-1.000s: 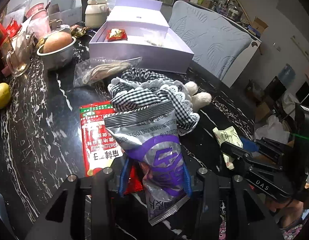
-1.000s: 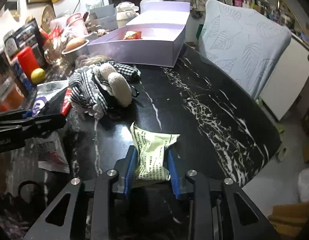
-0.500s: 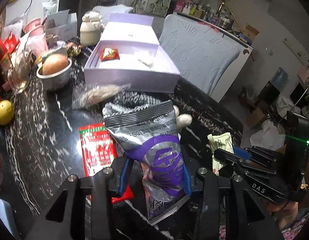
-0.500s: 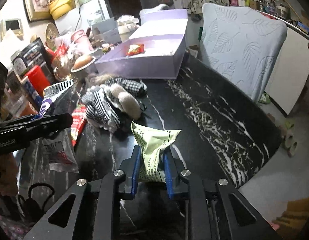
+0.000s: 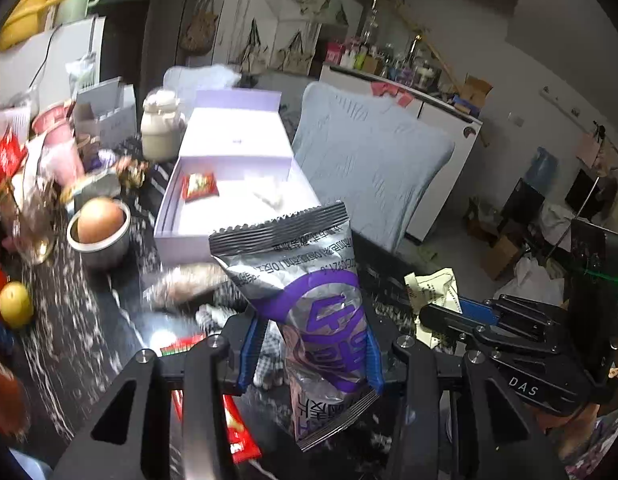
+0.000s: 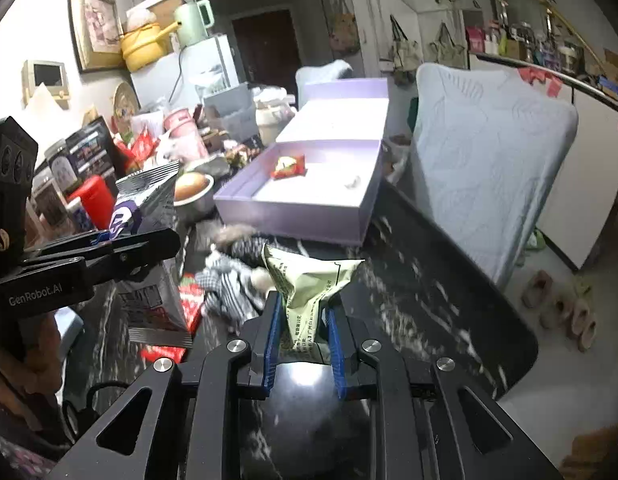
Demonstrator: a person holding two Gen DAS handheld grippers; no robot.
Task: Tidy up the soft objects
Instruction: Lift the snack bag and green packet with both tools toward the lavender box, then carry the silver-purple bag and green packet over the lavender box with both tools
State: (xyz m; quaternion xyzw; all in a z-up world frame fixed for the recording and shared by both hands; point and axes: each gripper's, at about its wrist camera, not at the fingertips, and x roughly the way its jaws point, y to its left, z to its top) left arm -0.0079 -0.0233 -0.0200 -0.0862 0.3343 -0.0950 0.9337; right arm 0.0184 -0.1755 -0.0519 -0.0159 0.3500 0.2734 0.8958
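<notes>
My left gripper [image 5: 309, 354] is shut on a silver and purple snack bag [image 5: 305, 292] and holds it up above the black marble table [image 5: 81, 316]. My right gripper [image 6: 305, 332] is shut on a pale green packet [image 6: 309, 280], also lifted off the table. Ahead stands an open lilac box [image 5: 237, 200] [image 6: 309, 196] with a red packet [image 5: 199, 186] and a small white item inside. A checked plush toy [image 6: 233, 276] and a red packet [image 6: 191, 300] lie on the table below. The green packet shows in the left wrist view [image 5: 433, 292].
A steel bowl with a brown round thing [image 5: 99, 232], a yellow fruit [image 5: 15, 304], a cream jar [image 5: 161, 128] and cluttered packets stand at the left. A pale blue chair back [image 5: 369, 168] stands behind the table's right edge.
Both grippers have lifted with their bags and moved toward the lilac box. The plush toy and red packet have dropped lower in view.
</notes>
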